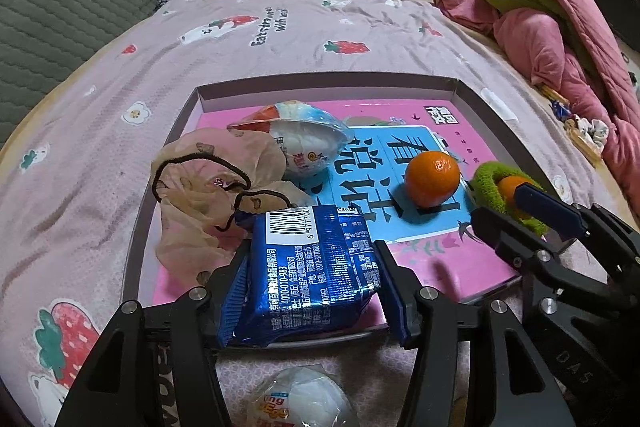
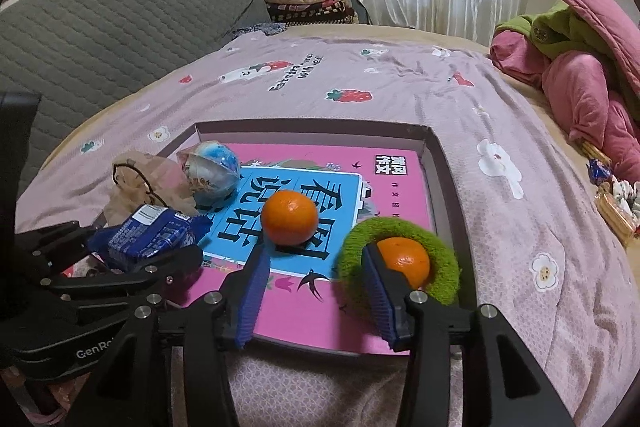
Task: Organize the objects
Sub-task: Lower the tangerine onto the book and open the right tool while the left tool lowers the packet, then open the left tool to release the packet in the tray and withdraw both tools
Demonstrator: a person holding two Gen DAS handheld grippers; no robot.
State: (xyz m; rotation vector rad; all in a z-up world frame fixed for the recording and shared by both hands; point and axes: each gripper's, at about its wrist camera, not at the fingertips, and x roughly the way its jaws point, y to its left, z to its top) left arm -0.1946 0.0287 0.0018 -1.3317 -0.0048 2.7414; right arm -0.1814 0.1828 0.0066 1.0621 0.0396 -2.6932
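Observation:
A blue snack packet (image 1: 312,275) sits between the fingers of my left gripper (image 1: 312,251), whose pads touch its sides; it hangs over the near rim of a shallow dark tray (image 1: 320,83). A pink book (image 1: 440,267) covers the tray's floor. On it lie a tangerine (image 2: 289,217), a wrapped egg toy (image 2: 216,175) and a beige elastic cap (image 1: 208,187). My right gripper (image 2: 315,251) is open over the book with nothing between its fingers. Its right finger overlaps a green fuzzy ring (image 2: 444,267) with a second tangerine (image 2: 404,261) inside it.
Another wrapped white egg (image 1: 304,403) lies on the strawberry-print bedspread (image 1: 280,27) in front of the tray. A pink quilt and green clothes (image 2: 580,67) are heaped at the right, with small items (image 2: 612,203) at the bed's edge. A grey padded cushion (image 2: 120,27) stands at the left.

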